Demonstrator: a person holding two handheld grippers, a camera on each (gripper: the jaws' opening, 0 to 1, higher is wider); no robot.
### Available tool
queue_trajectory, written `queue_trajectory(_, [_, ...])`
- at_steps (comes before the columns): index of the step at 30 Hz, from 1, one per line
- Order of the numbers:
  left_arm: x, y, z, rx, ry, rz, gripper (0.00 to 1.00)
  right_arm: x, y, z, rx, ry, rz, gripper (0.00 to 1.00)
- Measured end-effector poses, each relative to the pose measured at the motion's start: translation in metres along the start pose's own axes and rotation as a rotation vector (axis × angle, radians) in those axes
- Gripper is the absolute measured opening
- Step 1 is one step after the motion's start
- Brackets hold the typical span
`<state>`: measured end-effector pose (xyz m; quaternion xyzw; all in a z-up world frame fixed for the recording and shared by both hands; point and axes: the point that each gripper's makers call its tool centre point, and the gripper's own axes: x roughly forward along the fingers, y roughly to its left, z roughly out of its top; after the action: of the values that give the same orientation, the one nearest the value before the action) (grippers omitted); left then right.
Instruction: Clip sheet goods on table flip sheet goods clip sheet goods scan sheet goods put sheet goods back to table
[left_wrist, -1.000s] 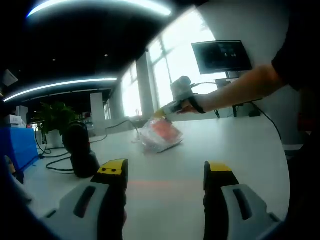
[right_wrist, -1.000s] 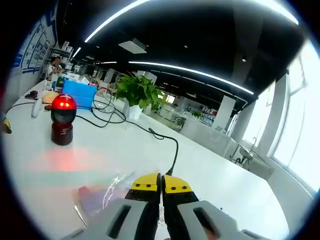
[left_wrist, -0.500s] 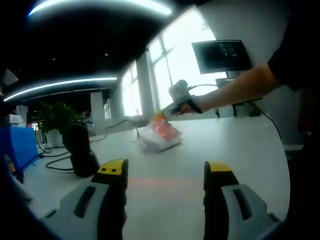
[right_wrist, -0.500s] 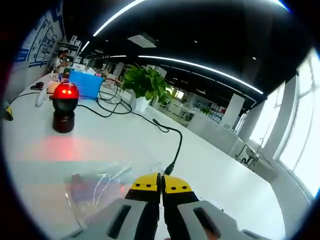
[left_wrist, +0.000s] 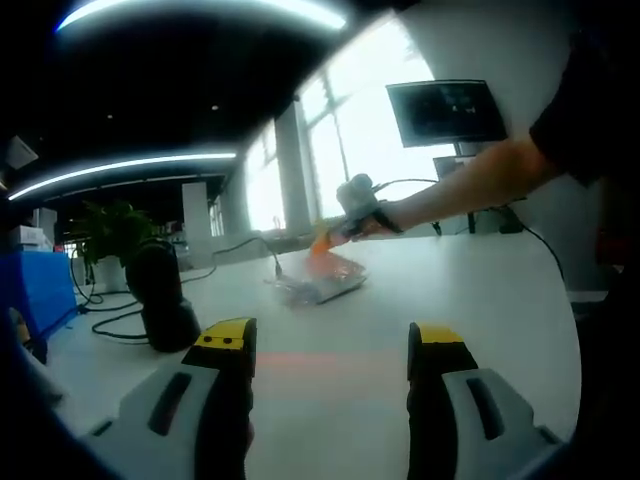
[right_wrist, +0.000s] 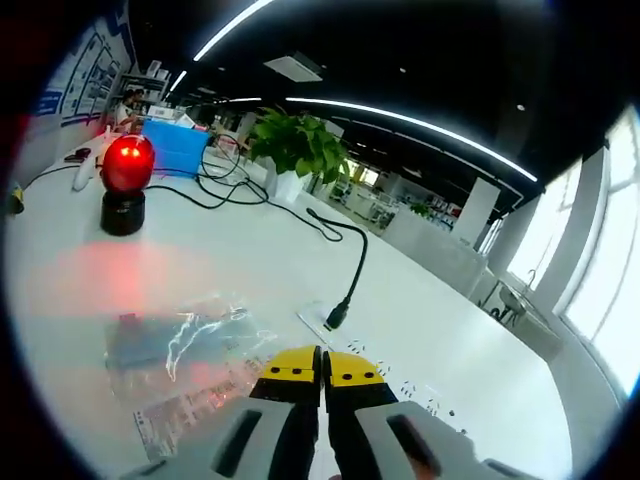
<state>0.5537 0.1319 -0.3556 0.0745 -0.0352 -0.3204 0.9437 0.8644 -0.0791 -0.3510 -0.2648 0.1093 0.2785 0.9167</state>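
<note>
Left gripper view: left tongs (left_wrist: 328, 345) wide apart at bottom of frame, holding nothing, hovering over the white surface (left_wrist: 480, 300). At centre frame the right tongs (left_wrist: 322, 241) pinch the far edge of the clear crinkly plastic packet with orange contents (left_wrist: 318, 283). Versus 1.0 s ago the packet, then raised and tilted, is now lower and lies nearly flat on the surface. My read: scan is done and this is the put-back step, almost complete. Black dome-headed scanner (left_wrist: 162, 298) stands at left of frame, well apart from the packet.

Right gripper view: right tongs (right_wrist: 321, 364) at bottom centre, yellow tips pressed together with no gap; the packet's (right_wrist: 180, 350) edge runs in under the tips, so it looks clamped. The packet spreads flat at lower left. Earlier frame had it nearer the lens and angled; now more of it is visible, flatter. Scanner (right_wrist: 125, 183) with its red lit head is at upper left; black cable with plug (right_wrist: 347, 272) lies just beyond the packet. Next step, I'd judge: open right tongs and release.
</note>
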Motion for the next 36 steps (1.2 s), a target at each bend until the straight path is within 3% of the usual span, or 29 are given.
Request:
queue_trajectory(18, [0.0,0.001,0.0,0.002,0.0,0.002,0.54,0.006,0.003,-0.022,0.003,0.055,-0.021,0.01])
queue_trajectory(23, [0.0,0.0,0.0,0.004,0.001,0.0,0.54,0.005,-0.009,-0.03,0.045,0.065,-0.059,0.03])
queue_trajectory(25, [0.0,0.0,0.0,0.005,0.002,-0.001,0.54,0.002,-0.02,-0.024,0.18,0.024,-0.101,0.08])
queue_trajectory(30, [0.0,0.0,0.0,0.006,0.003,-0.002,0.54,-0.011,-0.046,0.0,0.376,-0.083,-0.187,0.1])
queue_trajectory(33, [0.0,-0.001,0.0,0.008,0.002,-0.001,0.54,-0.014,-0.057,0.015,0.411,-0.125,-0.184,0.13])
queue_trajectory(36, [0.0,-0.001,0.001,0.009,0.001,0.0,0.54,-0.019,-0.05,0.027,0.397,-0.15,-0.16,0.21])
